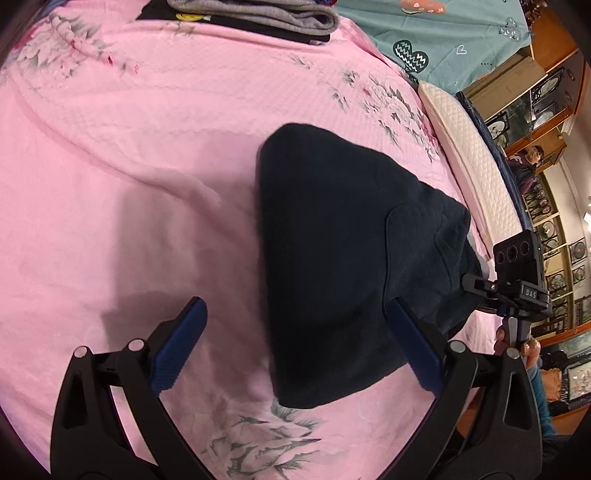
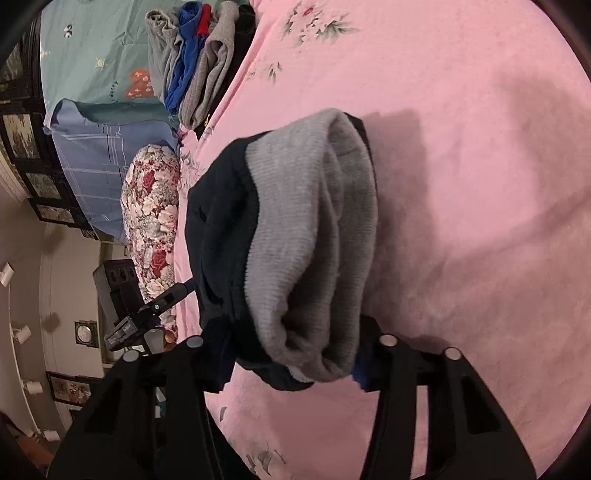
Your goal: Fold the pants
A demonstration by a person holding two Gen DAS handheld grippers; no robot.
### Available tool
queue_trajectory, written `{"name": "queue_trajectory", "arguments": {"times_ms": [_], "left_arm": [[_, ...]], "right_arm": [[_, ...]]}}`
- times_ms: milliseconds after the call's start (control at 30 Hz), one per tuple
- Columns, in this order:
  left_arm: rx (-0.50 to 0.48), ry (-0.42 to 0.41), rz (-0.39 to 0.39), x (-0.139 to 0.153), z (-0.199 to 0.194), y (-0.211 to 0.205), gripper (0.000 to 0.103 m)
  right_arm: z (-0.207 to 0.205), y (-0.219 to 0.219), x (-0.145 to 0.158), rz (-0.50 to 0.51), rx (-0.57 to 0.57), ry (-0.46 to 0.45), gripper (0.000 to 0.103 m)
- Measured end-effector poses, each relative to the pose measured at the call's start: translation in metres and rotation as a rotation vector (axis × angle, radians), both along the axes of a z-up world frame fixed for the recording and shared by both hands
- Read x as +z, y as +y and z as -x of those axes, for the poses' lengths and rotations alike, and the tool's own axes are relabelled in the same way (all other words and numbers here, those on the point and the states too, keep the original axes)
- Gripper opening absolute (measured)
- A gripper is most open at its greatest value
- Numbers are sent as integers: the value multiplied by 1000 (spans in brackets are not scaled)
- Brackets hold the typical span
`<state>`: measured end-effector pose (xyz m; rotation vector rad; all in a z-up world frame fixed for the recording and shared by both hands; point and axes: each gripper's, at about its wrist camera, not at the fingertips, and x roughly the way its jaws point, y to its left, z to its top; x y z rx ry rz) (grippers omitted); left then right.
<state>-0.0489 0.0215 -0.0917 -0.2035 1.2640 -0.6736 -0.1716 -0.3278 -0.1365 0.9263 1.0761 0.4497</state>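
Observation:
The dark navy pants (image 1: 332, 266) lie folded into a thick bundle on the pink floral bedspread (image 1: 129, 166). My left gripper (image 1: 295, 332) is open just above the bedspread, its blue pads (image 1: 181, 347) wide apart; the right pad overlaps the bundle's near edge without gripping it. In the right wrist view the pants (image 2: 221, 229) show their grey ribbed waistband (image 2: 310, 240). My right gripper (image 2: 291, 362) has its fingers on either side of the bundle's end and holds it. The right gripper's body also shows in the left wrist view (image 1: 517, 280).
A stack of folded clothes (image 1: 258, 14) sits at the far edge of the bedspread; it also shows in the right wrist view (image 2: 199, 62). A teal sheet (image 1: 443, 33), a white pillow (image 1: 472, 155) and a floral pillow (image 2: 151, 221) lie beyond. Shelves and a seated person (image 1: 528, 162) are at the right.

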Motion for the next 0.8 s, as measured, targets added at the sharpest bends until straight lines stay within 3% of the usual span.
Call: {"name": "queue_trajectory", "arguments": {"times_ms": [100, 267, 433, 567, 800], "left_arm": [[-4, 90, 65, -10, -3, -2, 100], [14, 100, 86, -11, -2, -5, 100], [-9, 104, 120, -14, -1, -20, 100], [-24, 145, 232, -20, -4, -31, 101], [50, 172, 312, -24, -11, -32, 101]], "right_arm": [[3, 2, 9, -53, -27, -46, 43], [-4, -4, 24, -72, -47, -96, 39], [-3, -23, 0, -86, -95, -39, 37], [2, -32, -15, -116, -110, -31, 34], [1, -29, -16, -120, -88, -54, 34]]}}
